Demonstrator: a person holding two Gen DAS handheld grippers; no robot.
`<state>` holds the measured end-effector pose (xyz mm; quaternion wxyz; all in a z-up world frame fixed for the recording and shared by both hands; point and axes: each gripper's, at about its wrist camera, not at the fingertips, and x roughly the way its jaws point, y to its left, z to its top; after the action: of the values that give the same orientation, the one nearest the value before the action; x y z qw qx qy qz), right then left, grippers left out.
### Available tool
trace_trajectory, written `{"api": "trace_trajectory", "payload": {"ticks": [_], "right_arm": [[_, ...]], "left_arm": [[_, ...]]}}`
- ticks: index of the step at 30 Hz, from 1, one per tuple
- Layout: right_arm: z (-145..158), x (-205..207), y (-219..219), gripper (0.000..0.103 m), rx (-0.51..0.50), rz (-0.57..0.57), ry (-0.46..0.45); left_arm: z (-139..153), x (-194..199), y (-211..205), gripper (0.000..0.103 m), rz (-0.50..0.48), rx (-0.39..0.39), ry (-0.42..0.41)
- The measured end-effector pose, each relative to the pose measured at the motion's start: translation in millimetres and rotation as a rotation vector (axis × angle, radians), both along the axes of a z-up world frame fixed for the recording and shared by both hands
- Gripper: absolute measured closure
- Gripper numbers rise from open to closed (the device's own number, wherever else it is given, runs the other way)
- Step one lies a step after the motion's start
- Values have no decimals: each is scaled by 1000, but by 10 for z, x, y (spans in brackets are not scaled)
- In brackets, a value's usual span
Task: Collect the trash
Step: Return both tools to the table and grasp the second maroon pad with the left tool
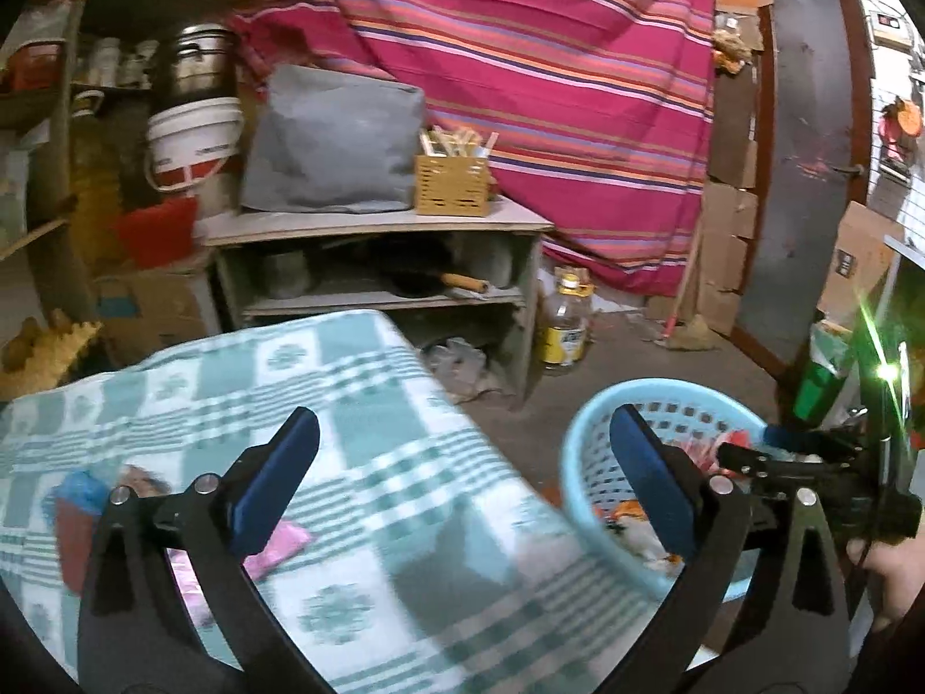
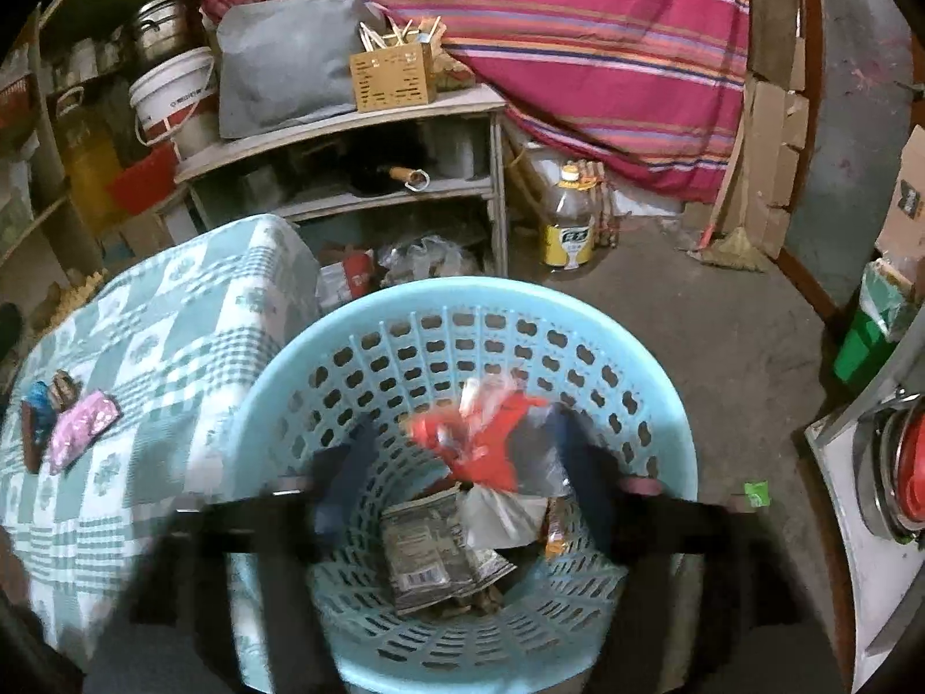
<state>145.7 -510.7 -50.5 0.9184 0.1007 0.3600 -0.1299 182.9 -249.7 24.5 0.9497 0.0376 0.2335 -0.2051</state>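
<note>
A light blue perforated basket [image 2: 665,434] stands on the floor beside a table with a green checked cloth [image 1: 376,381]. My right gripper [image 2: 462,451] is open over the basket; a red and white wrapper [image 2: 485,434] is blurred between its fingers, above grey and white wrappers [image 2: 428,555] lying in the basket. My left gripper [image 1: 462,486] is open and empty above the table's right edge. A pink wrapper [image 1: 277,549], a blue one [image 1: 81,491] and a dark red one [image 1: 72,538] lie on the cloth. The basket [image 1: 584,462] and right gripper [image 1: 809,457] show in the left wrist view.
A grey shelf unit [image 1: 376,225] with a grey bag [image 1: 335,139] and a wooden box [image 1: 454,185] stands behind the table. An oil bottle [image 2: 569,220] stands on the floor by a striped pink cloth [image 2: 578,29]. A broom [image 2: 728,243] leans at right.
</note>
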Motion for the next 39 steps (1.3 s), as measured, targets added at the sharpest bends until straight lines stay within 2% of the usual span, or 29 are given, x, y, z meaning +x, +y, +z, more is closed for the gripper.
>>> {"api": "trace_trajectory", "payload": {"ticks": [2, 4, 6, 10, 13, 18, 24, 31, 39], "right_arm": [[-44, 20, 13, 36, -5, -5, 25], [-56, 12, 11, 32, -2, -13, 31], [-22, -14, 56, 26, -17, -24, 21], [123, -83, 188, 22, -52, -25, -23], [273, -137, 389, 17, -55, 32, -85], [423, -140, 870, 16, -97, 149, -154], [370, 44, 1411, 16, -82, 252, -130], [228, 274, 1976, 16, -119, 306, -81], [132, 479, 2251, 16, -129, 312, -58]], "left_arm": [[22, -6, 167, 6, 24, 6, -7], [50, -26, 354, 6, 55, 14, -18], [64, -37, 503, 6, 82, 21, -24], [61, -41, 893, 6, 146, 48, -30], [13, -46, 1182, 6, 194, 78, -36], [-117, -19, 1712, 6, 275, 110, -15], [-270, 16, 2184, 6, 347, 127, 17], [-543, 151, 2646, 6, 390, 103, 110], [-819, 299, 2743, 6, 385, 107, 184]]}}
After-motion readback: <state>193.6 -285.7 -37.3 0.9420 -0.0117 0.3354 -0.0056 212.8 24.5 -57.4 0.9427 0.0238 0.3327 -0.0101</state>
